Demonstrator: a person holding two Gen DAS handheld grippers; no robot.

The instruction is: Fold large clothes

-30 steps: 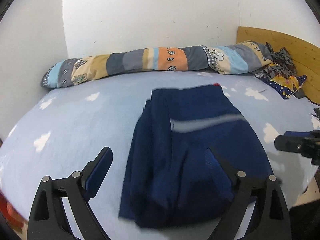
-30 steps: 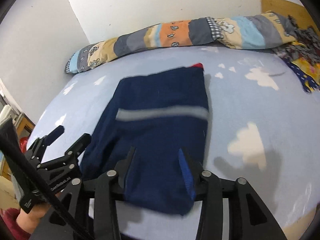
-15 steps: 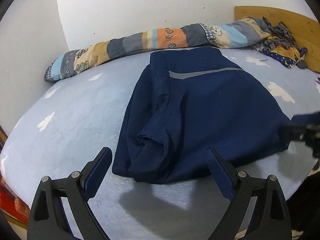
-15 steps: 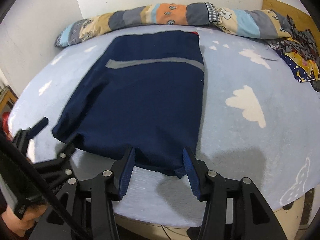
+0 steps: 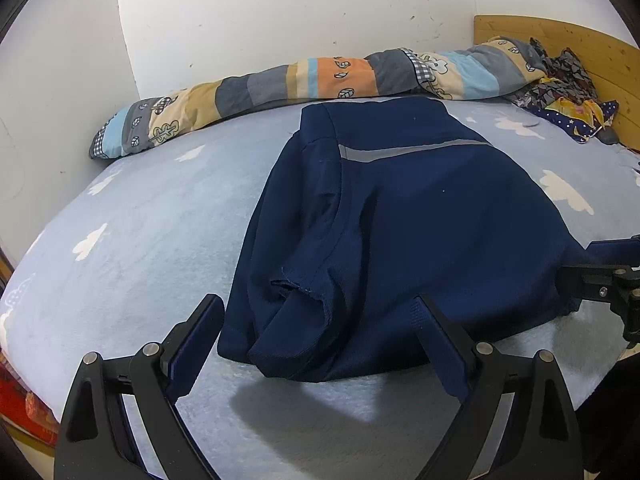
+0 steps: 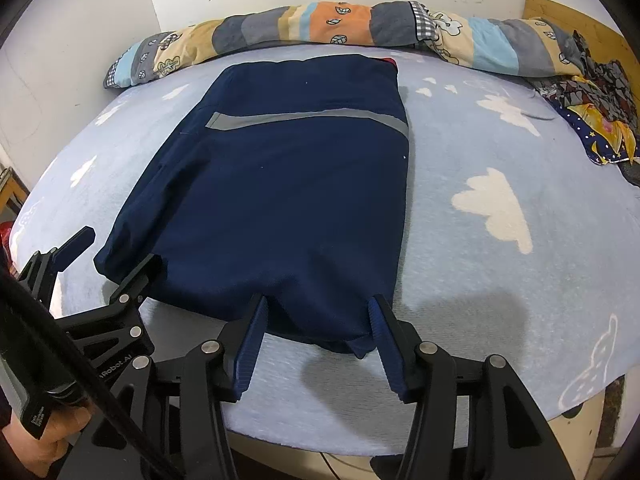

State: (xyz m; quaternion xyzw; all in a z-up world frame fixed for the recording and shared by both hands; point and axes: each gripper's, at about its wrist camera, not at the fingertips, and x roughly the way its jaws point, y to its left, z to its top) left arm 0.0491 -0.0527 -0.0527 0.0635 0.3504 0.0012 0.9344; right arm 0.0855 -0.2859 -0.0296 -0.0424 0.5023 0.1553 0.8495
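The far edge of the folded navy-blue fabric garment (image 5: 420, 216) with a grey stripe hides part of the light-blue cloud-print bed sheet (image 5: 152, 216) beneath it. In the right wrist view, a small red patch (image 6: 390, 62) at the garment's upper right corner is too small to identify. The black right gripper (image 5: 612, 284) is cut off at the right edge of the left wrist view. The pale wooden headboard (image 5: 560, 36) is cut off at the upper right. A red object (image 5: 16, 396) at the lower left edge cannot be identified.

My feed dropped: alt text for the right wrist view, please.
A folded navy garment with a grey stripe lies on a cloud-print bed. Its near hem sits between the opening right claw, unpinched; the left claw is at its left corner.
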